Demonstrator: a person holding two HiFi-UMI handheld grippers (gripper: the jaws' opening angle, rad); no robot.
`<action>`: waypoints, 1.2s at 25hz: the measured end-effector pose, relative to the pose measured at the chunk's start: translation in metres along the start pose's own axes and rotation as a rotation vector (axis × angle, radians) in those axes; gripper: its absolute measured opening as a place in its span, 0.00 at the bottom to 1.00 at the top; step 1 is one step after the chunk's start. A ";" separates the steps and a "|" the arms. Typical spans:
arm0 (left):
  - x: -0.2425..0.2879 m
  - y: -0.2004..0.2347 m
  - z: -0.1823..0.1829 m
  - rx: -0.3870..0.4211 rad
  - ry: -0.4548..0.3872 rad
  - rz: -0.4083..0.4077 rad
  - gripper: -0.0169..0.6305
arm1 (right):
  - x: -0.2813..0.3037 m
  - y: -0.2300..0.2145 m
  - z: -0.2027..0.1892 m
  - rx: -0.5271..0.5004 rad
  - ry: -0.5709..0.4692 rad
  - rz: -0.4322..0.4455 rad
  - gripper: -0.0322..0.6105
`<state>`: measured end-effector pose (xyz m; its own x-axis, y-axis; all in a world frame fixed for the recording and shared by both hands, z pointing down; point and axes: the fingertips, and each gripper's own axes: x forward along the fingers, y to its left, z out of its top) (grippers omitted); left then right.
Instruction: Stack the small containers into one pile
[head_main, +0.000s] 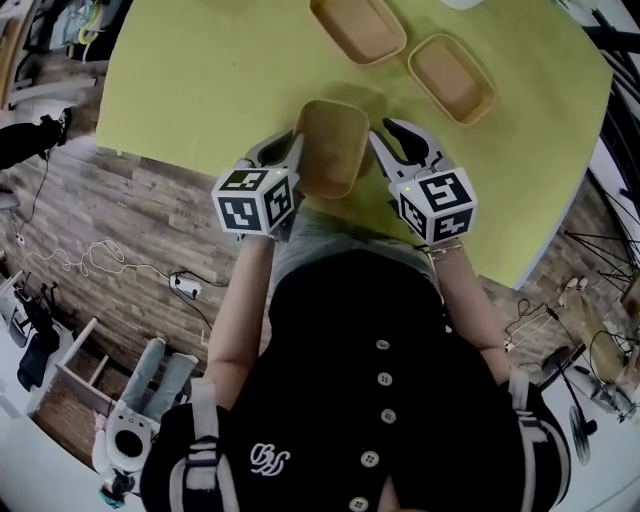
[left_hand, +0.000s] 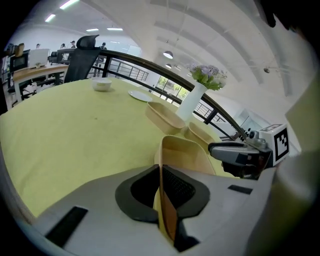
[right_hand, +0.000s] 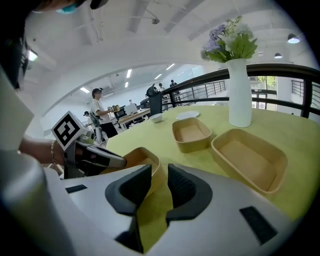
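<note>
Three tan paper containers lie on the yellow-green table (head_main: 200, 80). The nearest container (head_main: 332, 148) sits between my two grippers. My left gripper (head_main: 288, 152) is shut on its left wall; the left gripper view shows the thin wall (left_hand: 167, 215) pinched between the black pads, with the container (left_hand: 186, 152) stretching ahead. My right gripper (head_main: 403, 148) stands open just right of this container (right_hand: 140, 156), with only tablecloth showing in its gap (right_hand: 159, 187). The other two containers (head_main: 357, 28) (head_main: 452, 77) lie farther away, side by side and apart.
A white vase with flowers (right_hand: 239, 95) stands beyond the far containers. A white bowl (left_hand: 101, 84) and a plate (left_hand: 140, 95) sit at the far side. The table's near edge (head_main: 200, 170) runs just behind my grippers. A dark railing (left_hand: 135, 62) borders the far side.
</note>
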<state>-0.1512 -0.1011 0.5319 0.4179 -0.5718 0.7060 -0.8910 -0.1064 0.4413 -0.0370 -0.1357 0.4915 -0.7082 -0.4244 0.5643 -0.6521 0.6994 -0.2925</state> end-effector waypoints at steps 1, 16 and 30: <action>0.001 -0.003 0.005 0.002 -0.007 -0.011 0.07 | -0.001 -0.002 0.001 -0.005 -0.002 -0.012 0.20; 0.025 -0.032 0.084 0.059 -0.127 -0.101 0.07 | -0.019 -0.039 0.051 -0.035 -0.087 -0.123 0.14; 0.047 -0.042 0.151 -0.055 -0.258 -0.106 0.05 | -0.023 -0.054 0.081 -0.006 -0.196 -0.101 0.15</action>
<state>-0.1214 -0.2459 0.4629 0.4434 -0.7486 0.4929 -0.8307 -0.1366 0.5397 -0.0074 -0.2102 0.4319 -0.6785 -0.5959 0.4295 -0.7215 0.6505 -0.2372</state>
